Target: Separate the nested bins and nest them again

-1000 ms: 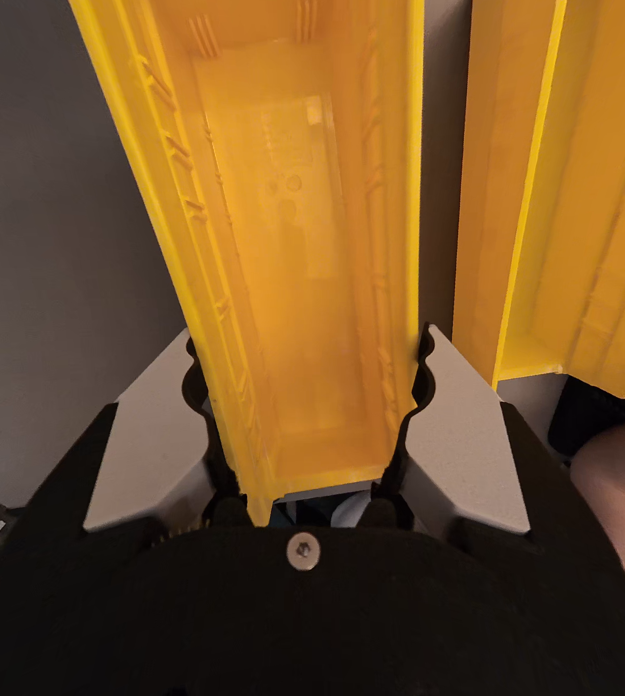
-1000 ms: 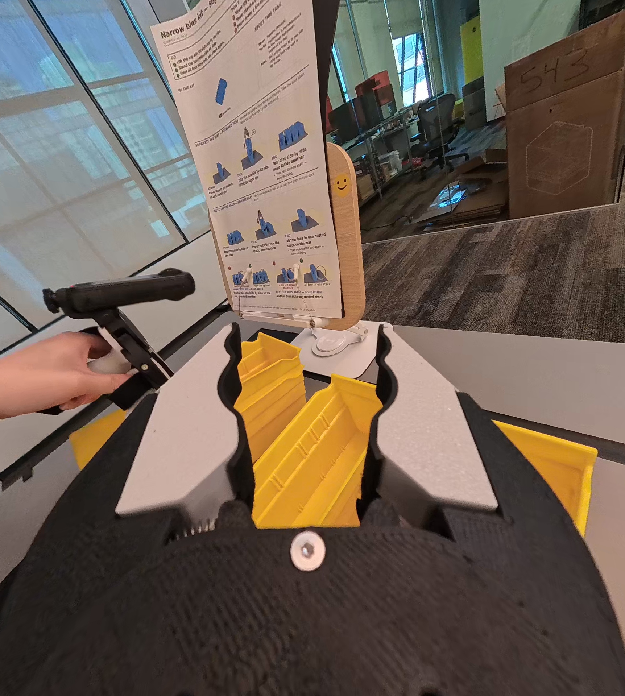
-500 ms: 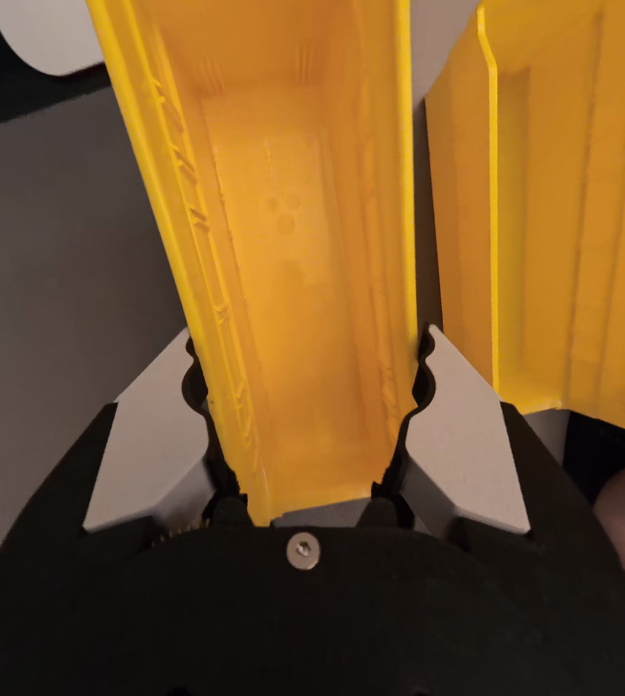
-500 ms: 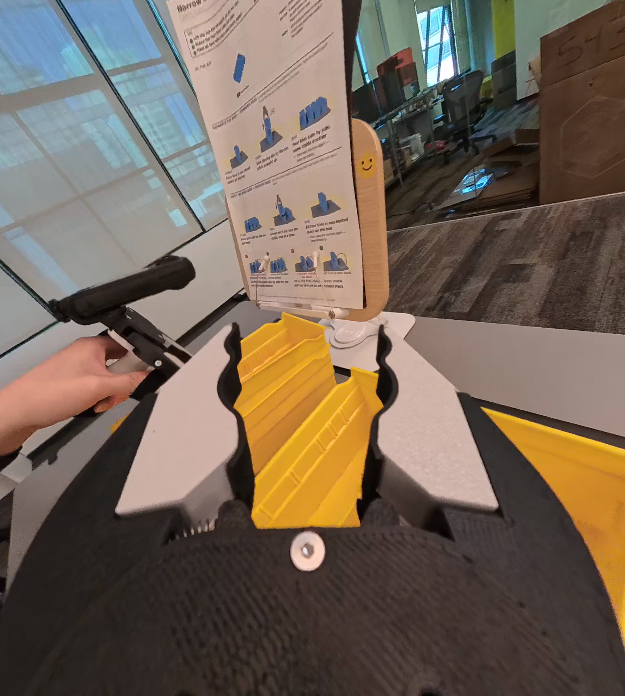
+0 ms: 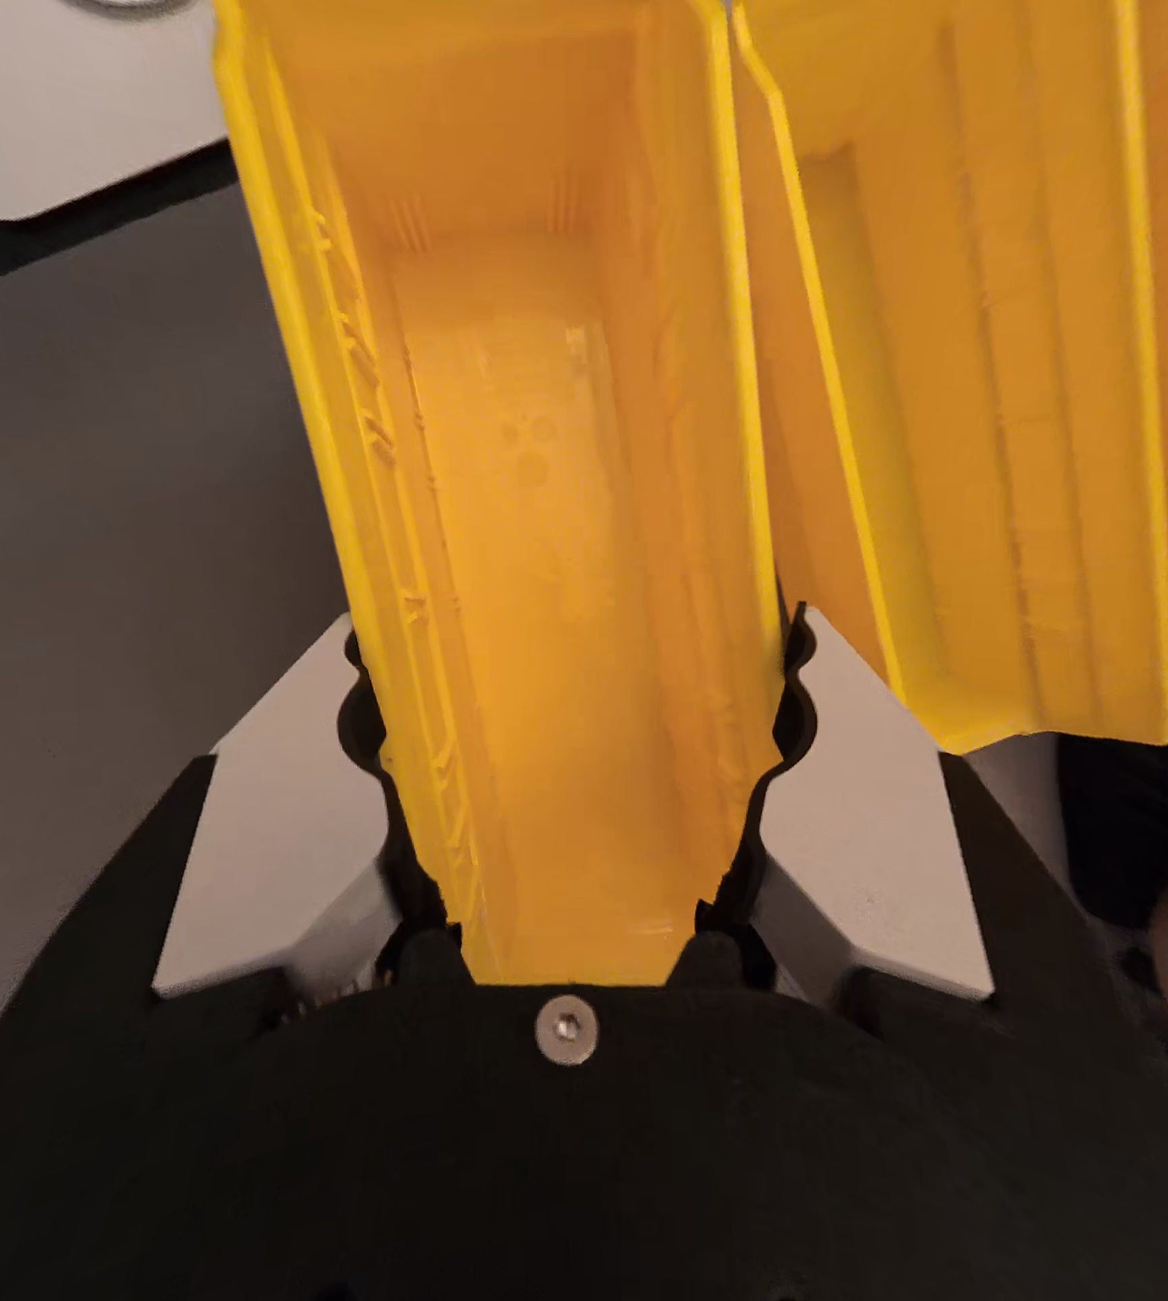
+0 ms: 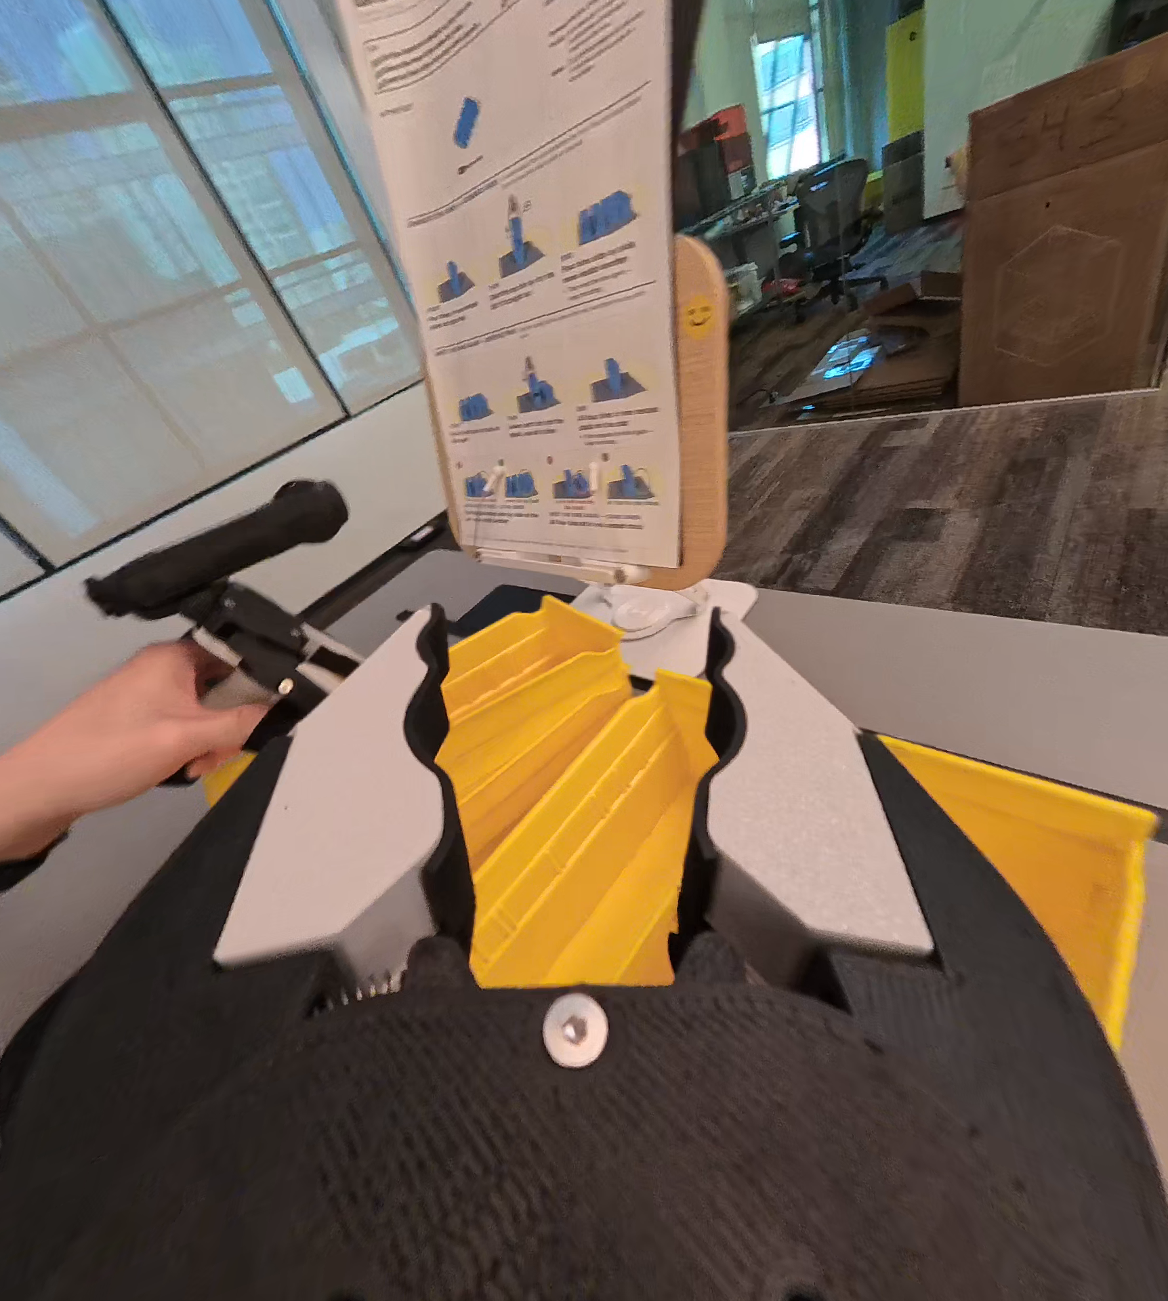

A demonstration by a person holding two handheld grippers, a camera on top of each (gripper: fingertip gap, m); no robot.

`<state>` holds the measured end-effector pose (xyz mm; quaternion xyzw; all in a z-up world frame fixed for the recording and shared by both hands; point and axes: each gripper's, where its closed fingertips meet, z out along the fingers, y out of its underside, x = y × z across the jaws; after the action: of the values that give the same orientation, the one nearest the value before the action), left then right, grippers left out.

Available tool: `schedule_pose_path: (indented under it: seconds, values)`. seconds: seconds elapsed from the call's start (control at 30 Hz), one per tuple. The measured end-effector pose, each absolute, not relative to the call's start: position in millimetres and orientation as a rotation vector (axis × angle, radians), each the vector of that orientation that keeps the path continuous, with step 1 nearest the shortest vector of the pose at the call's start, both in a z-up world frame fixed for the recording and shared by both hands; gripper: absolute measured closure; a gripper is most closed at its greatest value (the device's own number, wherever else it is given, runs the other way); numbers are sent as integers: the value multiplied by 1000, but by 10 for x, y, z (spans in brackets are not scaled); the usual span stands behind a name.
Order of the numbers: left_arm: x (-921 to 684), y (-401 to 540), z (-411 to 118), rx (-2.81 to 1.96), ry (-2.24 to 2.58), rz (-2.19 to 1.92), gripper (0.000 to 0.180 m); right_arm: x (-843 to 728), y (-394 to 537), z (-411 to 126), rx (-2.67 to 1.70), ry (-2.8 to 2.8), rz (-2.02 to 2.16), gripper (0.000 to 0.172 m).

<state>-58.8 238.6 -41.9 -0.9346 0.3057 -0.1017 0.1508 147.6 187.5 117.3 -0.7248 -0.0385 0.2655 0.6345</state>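
Left tool [image 5: 570, 619]: jaws spread wide around a narrow yellow bin [image 5: 546, 436], black wavy pads pressed on both of its long outer walls. This view looks straight into the bin's open trough: smooth moulded plastic, ribbed side walls, faint embossed marks on the floor. At 2 o'clock a second yellow bin [image 5: 975, 394] lies just beside it, rims nearly touching. Beneath both is the dark grey counter [image 5: 109, 493]; a white stand base [image 5: 39, 105] shows at 11 o'clock.

Right tool [image 6: 570, 633]: jaws at a middling spread, with a yellow bin wall [image 6: 595, 831] between them; whether the pads press it cannot be told. Only this view shows the wider setting: the hand [image 6: 124, 732] gripping the left tool's black handle at 9 o'clock, another yellow bin [image 6: 1032, 866] at 3 o'clock, an instruction sheet [image 6: 539, 296] on a wooden-backed stand at 12 o'clock, windows and a cardboard box [image 6: 1074, 232] beyond.
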Motion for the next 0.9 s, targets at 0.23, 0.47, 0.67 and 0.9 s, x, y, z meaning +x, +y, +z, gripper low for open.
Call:
schedule_pose_path:
  seconds: [0.23,0.47,0.67,0.9]
  values:
    - [-691,2358,-152,-2665,879,-400,67,1044,1902,1060,-1752,-298,350,97]
    - [-1124,2300,569,-2531,821,-551,65,899,1787,1044,-1783,-305,510,96]
    - [-2283,2472,618,-2456,665,-406,65,1306,1634,652,-1926,-229,359,88]
    - [-3105,2823,-23,-2499,391,-488,67,1347,1522,280,-2061,-185,376,87]
